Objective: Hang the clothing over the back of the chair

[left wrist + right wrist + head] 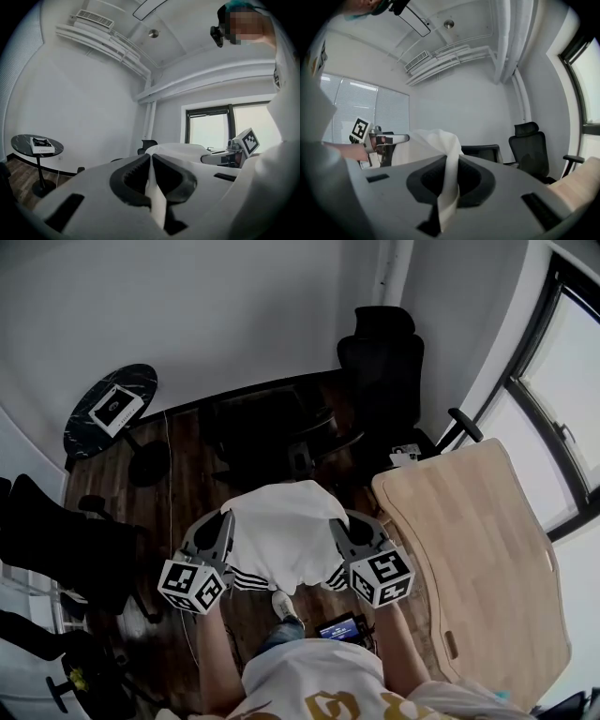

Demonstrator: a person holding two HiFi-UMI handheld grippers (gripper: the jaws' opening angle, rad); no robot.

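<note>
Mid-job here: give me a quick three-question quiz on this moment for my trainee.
1. True or false: the left hand-held gripper and the right hand-held gripper are both shut on the white garment.
2. What lies on the round black table? A) a white box B) a mug C) a laptop
3. Fill in: the wooden tabletop is on the person's ___ side.
Key: 1 true; 2 A; 3 right.
</note>
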